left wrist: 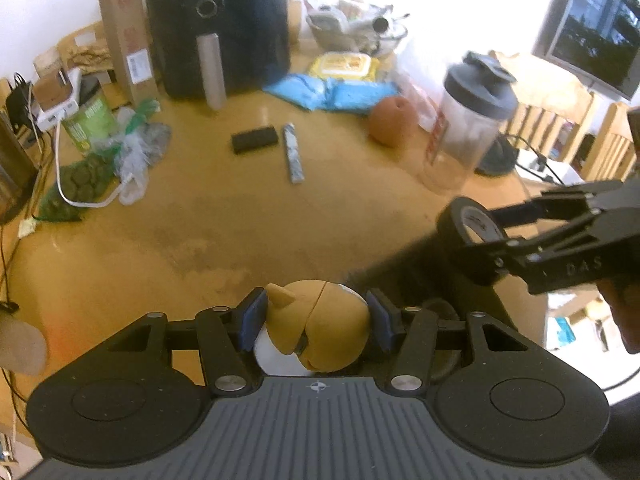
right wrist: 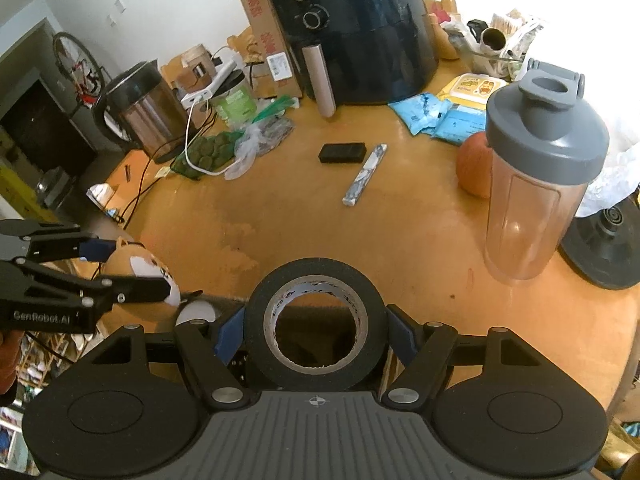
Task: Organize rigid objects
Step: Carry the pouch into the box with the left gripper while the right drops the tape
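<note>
Two fisheye views show a cluttered yellow-brown wooden worktop (left wrist: pixel 168 240).

From the left wrist camera, the left gripper (left wrist: pixel 316 320) fills the bottom of the frame. Its blue-padded fingers (left wrist: pixel 254 320) are partly closed, pressing both sides of a tan and white plastic toy dog figure (left wrist: pixel 320 332), held at the near edge of the worktop. At right, the right gripper (left wrist: pixel 476 236) holds a black roll of tape (left wrist: pixel 464 232) between its black fingers, above the worktop edge. Farther back lie a small black rectangular block (left wrist: pixel 255 139) and, just beside it, a slim grey-white patterned stick (left wrist: pixel 293 153). A clear shaker bottle with a grey lid (left wrist: pixel 466 124) stands at right, near a round brown-orange ball (left wrist: pixel 392 121). A black air fryer (left wrist: pixel 224 24) stands at the back.

From the right wrist camera, the right gripper (right wrist: pixel 316 336) has its fingers (right wrist: pixel 230 332) set about halfway, clamped on the outer sides of the tape roll (right wrist: pixel 316 280), whose open centre faces the camera. At left, the left gripper (right wrist: pixel 132 268) grips the toy dog (right wrist: pixel 140 268) off the worktop's near-left edge. The block (right wrist: pixel 343 153) and stick (right wrist: pixel 365 174) lie mid-worktop; the shaker bottle (right wrist: pixel 536 176) stands at right.
</note>
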The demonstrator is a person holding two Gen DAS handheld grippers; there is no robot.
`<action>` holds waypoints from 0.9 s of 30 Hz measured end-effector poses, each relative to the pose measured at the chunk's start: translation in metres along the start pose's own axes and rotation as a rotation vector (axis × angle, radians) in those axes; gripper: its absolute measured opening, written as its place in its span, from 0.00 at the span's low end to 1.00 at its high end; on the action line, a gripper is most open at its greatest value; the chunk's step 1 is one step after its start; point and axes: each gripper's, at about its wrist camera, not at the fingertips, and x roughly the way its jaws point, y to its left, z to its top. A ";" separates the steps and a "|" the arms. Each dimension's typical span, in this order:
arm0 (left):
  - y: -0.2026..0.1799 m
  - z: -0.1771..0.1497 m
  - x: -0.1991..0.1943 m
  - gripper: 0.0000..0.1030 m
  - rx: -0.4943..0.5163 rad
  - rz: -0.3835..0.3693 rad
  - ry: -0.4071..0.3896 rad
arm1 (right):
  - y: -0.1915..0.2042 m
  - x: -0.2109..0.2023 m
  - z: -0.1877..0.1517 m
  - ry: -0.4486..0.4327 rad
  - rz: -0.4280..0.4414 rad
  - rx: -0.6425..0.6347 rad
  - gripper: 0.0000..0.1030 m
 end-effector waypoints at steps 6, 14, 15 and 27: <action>-0.012 -0.021 0.006 0.52 -0.016 -0.013 0.046 | 0.005 0.001 -0.012 0.033 0.010 -0.029 0.73; -0.019 -0.039 0.004 0.51 -0.051 -0.020 0.043 | 0.014 0.006 -0.024 0.077 0.035 -0.061 0.73; -0.020 -0.038 0.003 0.51 -0.056 -0.021 0.036 | 0.015 0.007 -0.025 0.085 0.037 -0.068 0.74; -0.020 -0.046 0.000 0.51 -0.085 0.009 0.038 | 0.020 0.005 -0.029 0.084 0.036 -0.088 0.89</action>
